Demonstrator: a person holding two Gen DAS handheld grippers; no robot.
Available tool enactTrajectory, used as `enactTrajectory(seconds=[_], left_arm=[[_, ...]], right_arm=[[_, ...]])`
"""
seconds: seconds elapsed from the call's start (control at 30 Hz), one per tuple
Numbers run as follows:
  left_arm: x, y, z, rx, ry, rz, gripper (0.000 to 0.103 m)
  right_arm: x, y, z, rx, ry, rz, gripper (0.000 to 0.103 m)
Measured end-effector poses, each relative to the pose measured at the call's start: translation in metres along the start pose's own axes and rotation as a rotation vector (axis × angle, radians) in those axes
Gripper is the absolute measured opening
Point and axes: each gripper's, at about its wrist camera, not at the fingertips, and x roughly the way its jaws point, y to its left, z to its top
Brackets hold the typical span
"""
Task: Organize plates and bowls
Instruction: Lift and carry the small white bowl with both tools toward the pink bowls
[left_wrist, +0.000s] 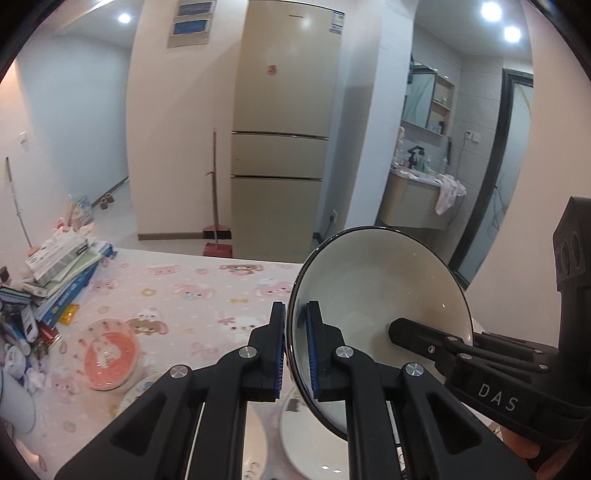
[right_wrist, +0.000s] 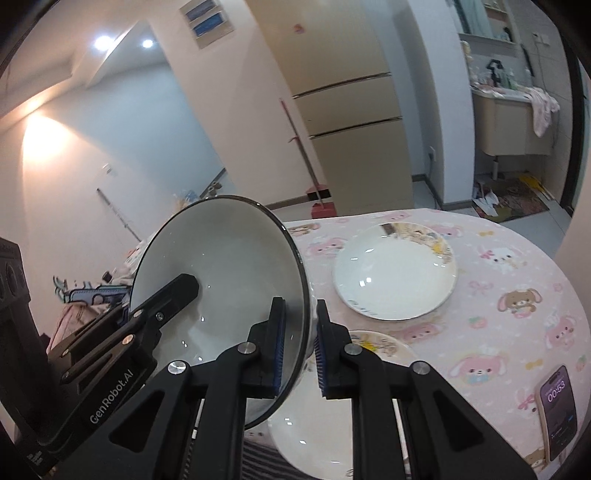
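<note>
Both grippers, left (left_wrist: 295, 347) and right (right_wrist: 300, 347), pinch opposite rims of the tilted bowl (right_wrist: 221, 280) held above the plates (right_wrist: 395, 277) on the table (right_wrist: 517, 266), so it seems wise to level it slowly before lowering, releasing together.

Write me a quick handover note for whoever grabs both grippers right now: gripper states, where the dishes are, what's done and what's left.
Left gripper: shut on the rim of the white bowl, held tilted in the air.
Right gripper: fingers straddle the opposite rim of the same bowl; whether they clamp it I cannot tell.
On the pink tablecloth: a white plate on the far side, another patterned plate nearer, a white plate directly below the bowl, and a pink bowl to the left.
Done: bowl lifted.
Left: probably set the bowl down, then group the plates and bowls.
</note>
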Motion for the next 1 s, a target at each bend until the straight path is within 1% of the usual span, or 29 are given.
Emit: enactTrajectory(seconds=[0.17, 0.23, 0.3, 0.37, 0.4, 0.43, 0.47, 0.5, 0.53, 0.6, 0.63, 0.8, 0.9, 1.0], left_arm=[[-0.028, 0.042, 0.007, -0.061, -0.038, 0.053, 0.012], [-0.042, 0.064, 0.007, -0.087, -0.080, 0.084, 0.012], [-0.051, 0.091, 0.008, -0.135, -0.108, 0.105, 0.012], [-0.053, 0.123, 0.009, -0.212, -0.104, 0.102, 0.012], [-0.052, 0.142, 0.007, -0.248, -0.099, 0.122, 0.012], [-0.052, 0.153, 0.006, -0.260, -0.100, 0.143, 0.012], [-0.051, 0.164, 0.004, -0.267, -0.098, 0.171, 0.012], [-0.049, 0.177, -0.001, -0.268, -0.092, 0.217, 0.012], [-0.048, 0.183, -0.005, -0.264, -0.094, 0.246, 0.012], [-0.043, 0.201, -0.012, -0.273, -0.082, 0.301, 0.012], [-0.039, 0.212, -0.015, -0.288, -0.073, 0.312, 0.012], [-0.023, 0.257, -0.035, -0.356, -0.059, 0.301, 0.012], [-0.010, 0.275, -0.047, -0.378, -0.037, 0.281, 0.012], [0.002, 0.280, -0.057, -0.386, -0.024, 0.280, 0.012]], right_arm=[[0.008, 0.049, 0.010, -0.070, 0.014, 0.049, 0.014], [0.015, 0.067, 0.013, -0.084, 0.026, 0.091, 0.014], [0.025, 0.090, 0.013, -0.109, 0.045, 0.121, 0.015], [0.038, 0.112, 0.013, -0.147, 0.054, 0.130, 0.015], [0.047, 0.123, 0.013, -0.170, 0.062, 0.136, 0.015], [0.059, 0.135, 0.014, -0.206, 0.083, 0.148, 0.016], [0.071, 0.144, 0.015, -0.229, 0.113, 0.165, 0.016], [0.086, 0.153, 0.015, -0.233, 0.161, 0.188, 0.016], [0.099, 0.161, 0.014, -0.227, 0.198, 0.207, 0.016], [0.118, 0.176, 0.008, -0.240, 0.218, 0.217, 0.016], [0.125, 0.184, 0.005, -0.255, 0.220, 0.209, 0.016], [0.170, 0.205, -0.006, -0.248, 0.276, 0.208, 0.016], [0.190, 0.209, -0.013, -0.255, 0.304, 0.201, 0.016], [0.209, 0.215, -0.024, -0.275, 0.324, 0.195, 0.016]])
